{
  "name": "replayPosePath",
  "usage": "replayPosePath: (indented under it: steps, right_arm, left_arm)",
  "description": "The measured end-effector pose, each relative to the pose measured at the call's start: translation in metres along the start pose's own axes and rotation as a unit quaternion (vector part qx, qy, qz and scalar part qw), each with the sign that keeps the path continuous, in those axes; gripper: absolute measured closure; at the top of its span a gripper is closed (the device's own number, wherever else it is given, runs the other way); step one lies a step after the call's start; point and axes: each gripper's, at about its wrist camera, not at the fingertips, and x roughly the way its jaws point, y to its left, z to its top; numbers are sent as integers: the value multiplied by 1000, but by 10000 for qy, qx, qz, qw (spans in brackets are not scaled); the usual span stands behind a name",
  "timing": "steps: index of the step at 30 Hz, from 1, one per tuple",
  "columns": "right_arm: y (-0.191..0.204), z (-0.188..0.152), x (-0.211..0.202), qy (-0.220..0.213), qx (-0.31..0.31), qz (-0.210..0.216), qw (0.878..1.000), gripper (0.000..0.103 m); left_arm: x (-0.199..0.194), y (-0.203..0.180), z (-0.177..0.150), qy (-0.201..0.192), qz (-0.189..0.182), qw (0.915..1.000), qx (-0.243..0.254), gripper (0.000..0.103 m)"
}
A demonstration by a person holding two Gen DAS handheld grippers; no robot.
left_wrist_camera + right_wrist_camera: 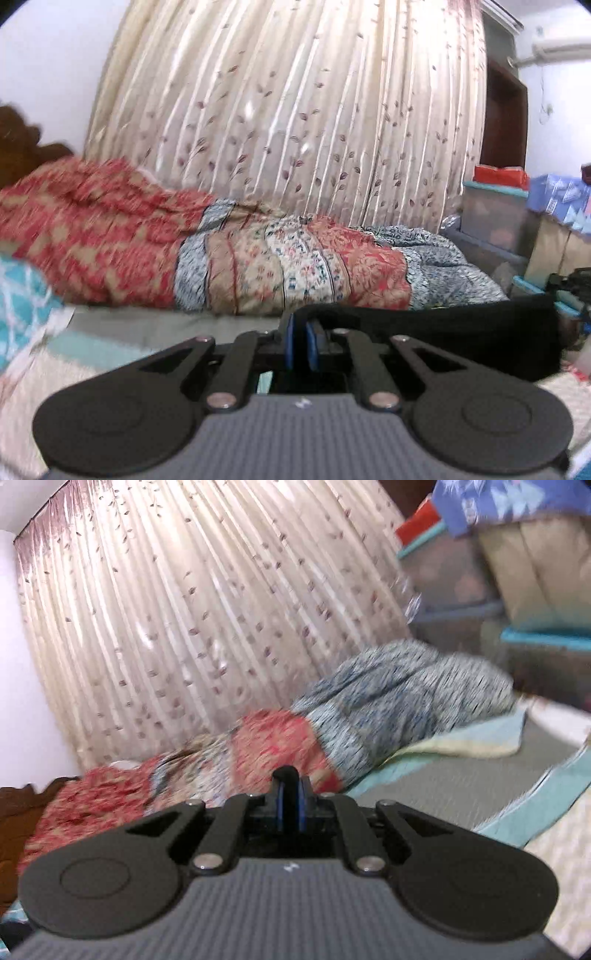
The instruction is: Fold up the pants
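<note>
The black pants (461,332) are held up off the bed, stretched to the right of my left gripper (300,341). The left gripper's blue pads are shut on an edge of the black fabric. In the right wrist view my right gripper (290,805) is shut on a small fold of the black pants (285,775) that pokes up between its blue pads. Most of the pants are hidden below the right gripper's body. The other gripper (570,286) shows at the right edge of the left wrist view.
A rolled red, beige and blue patterned quilt (221,254) lies along the back of the bed under a cream leaf-print curtain (295,110). Storage boxes (495,218) and bags stand at the right. A teal patterned cloth (18,295) lies at left.
</note>
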Motion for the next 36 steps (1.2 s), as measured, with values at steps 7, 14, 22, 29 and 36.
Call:
replayPosePath:
  steps: [7,14,22,29,36]
  right_arm:
    - [-56,-18,94,284,294,-904,9951,93]
    - [-67,-68,72,715,339,-1500,9855,68]
    - [48,-169,-15,2166,-950,1274,9632,49]
    - [172,-273,-87,2759,-3190,2721,8649,16]
    - [116,-229,3,3547,-611,2185,9070,90]
  left_arm:
    - [149,-5,3,727,313,9969,40,90]
    - [181,5,-47,1462,693,9867,-186,51]
    - [83,63,-123,1972,815,9676,-1349,47]
    - [22,62,-141,2023,654,9653,-1515,47]
    - [9,43,-137,1929,367,9683,-1541,47]
